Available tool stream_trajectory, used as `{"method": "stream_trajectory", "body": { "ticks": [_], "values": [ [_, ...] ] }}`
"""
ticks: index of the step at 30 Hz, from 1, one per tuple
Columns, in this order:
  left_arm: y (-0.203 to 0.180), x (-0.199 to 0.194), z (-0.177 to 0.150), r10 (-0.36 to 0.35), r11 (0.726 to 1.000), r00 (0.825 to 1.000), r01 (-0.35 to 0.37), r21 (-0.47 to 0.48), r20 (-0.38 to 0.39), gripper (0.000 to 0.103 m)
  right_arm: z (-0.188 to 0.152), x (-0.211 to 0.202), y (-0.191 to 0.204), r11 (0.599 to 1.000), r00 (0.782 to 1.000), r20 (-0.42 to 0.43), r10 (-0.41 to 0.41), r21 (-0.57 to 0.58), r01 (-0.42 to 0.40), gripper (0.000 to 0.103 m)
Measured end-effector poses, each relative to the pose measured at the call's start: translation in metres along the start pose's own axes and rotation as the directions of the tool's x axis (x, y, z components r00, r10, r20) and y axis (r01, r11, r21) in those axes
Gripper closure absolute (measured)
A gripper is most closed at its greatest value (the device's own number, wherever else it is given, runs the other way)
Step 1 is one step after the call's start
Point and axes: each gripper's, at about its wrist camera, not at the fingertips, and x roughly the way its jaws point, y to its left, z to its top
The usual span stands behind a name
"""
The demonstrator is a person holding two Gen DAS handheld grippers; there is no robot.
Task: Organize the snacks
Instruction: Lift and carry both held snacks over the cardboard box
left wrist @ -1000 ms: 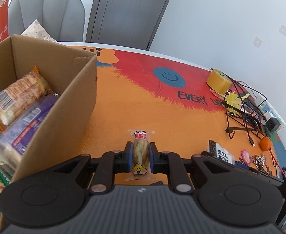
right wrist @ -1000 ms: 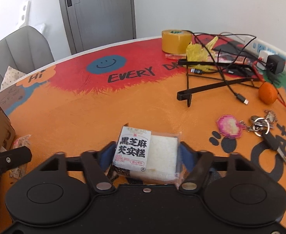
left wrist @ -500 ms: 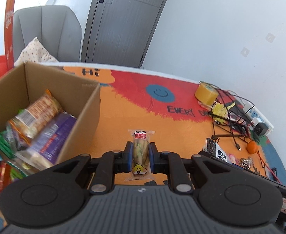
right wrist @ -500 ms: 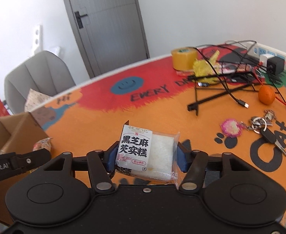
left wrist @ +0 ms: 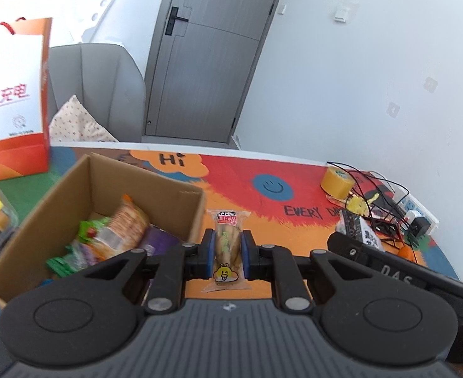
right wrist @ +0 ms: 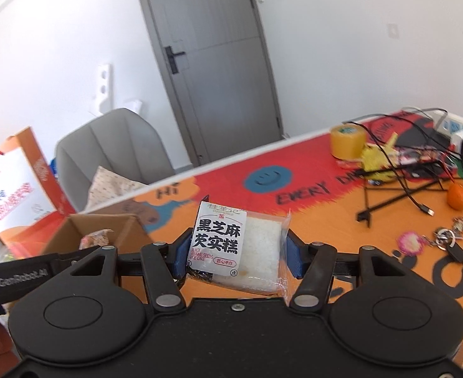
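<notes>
Two claws: both loaded, above the orange printed surface [left wrist: 155,195]
Left claw [left wrist: 227,254]: pinching slim clear-wrapped snack stick [left wrist: 227,242], beside brown cardboard box [left wrist: 193,208]
Right claw [right wrist: 236,253]: squeezing square white rice-cake packet [right wrist: 240,245]

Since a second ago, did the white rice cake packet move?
Yes. The rice cake packet, clamped in the right gripper, rose off the table.

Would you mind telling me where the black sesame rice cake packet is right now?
In the right wrist view, the black sesame rice cake packet sits centre-frame, clamped in the right gripper above the orange tabletop, right of the cardboard box.
</notes>
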Motion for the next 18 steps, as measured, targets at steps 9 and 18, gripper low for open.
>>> {"method": "stream_trajectory", "body": {
  "ticks": [9, 18],
  "values": [
    [0.036, -0.017, 0.006, 0.039, 0.999, 0.999, -0.039, -0.028, 0.019, 0.087, 0.005, -0.004, 0.037, 0.997, 0.998, 0.014, 0.066, -0.038, -0.066, 0.045],
    [0.080, -0.023, 0.015, 0.093, 0.993, 0.995, -0.091, -0.074, 0.028, 0.087, 0.002, 0.006, 0.074, 0.990, 0.992, -0.006, 0.125, -0.065, -0.125, 0.045]
  ]
}}
